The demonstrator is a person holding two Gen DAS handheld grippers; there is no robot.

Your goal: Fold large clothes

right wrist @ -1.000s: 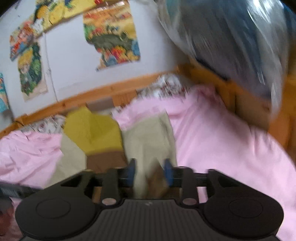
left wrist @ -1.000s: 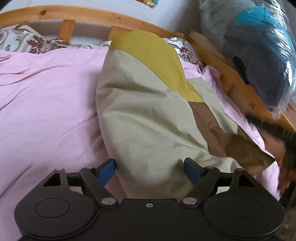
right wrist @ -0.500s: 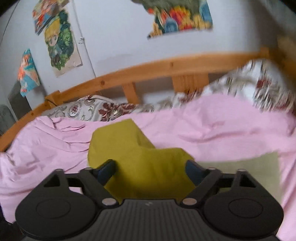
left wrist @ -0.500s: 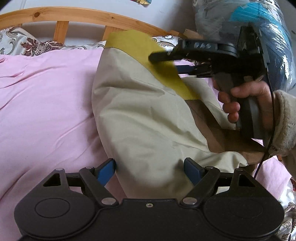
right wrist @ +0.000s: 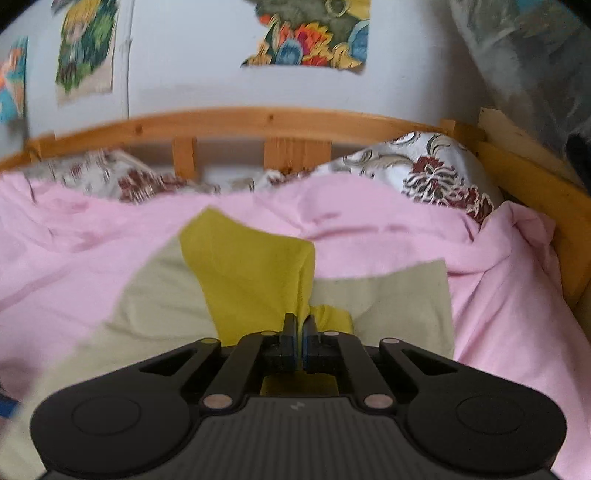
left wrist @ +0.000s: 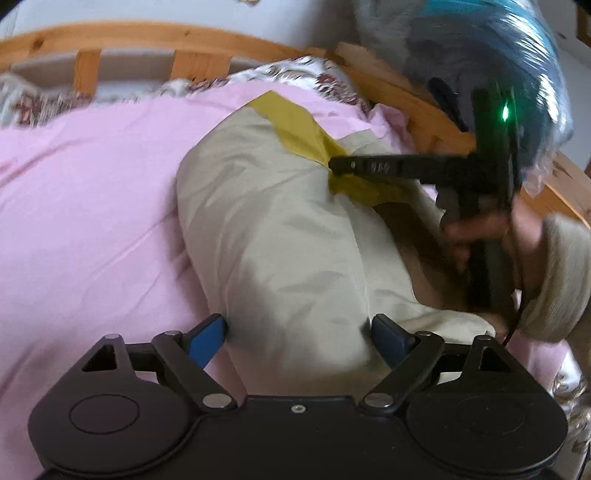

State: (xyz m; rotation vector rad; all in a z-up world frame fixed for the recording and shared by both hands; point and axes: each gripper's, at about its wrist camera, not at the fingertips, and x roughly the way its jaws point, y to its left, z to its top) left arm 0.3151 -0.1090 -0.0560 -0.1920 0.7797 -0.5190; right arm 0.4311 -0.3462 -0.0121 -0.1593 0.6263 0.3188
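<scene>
My right gripper (right wrist: 300, 328) had just clamped shut on the yellow panel of the beige, yellow and brown patchwork cloth (left wrist: 288, 236) lying lengthwise away from me on the pink bedsheet (left wrist: 92, 206); my left gripper (left wrist: 299, 332) gaped wide around its near end, not gripping.

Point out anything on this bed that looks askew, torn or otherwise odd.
Nothing looks damaged. The garment lies bunched and puffed on the pink sheet rather than flat, and its yellow panel is puckered where the right claw has just closed on it. The posters on the wall have ragged edges.
</scene>
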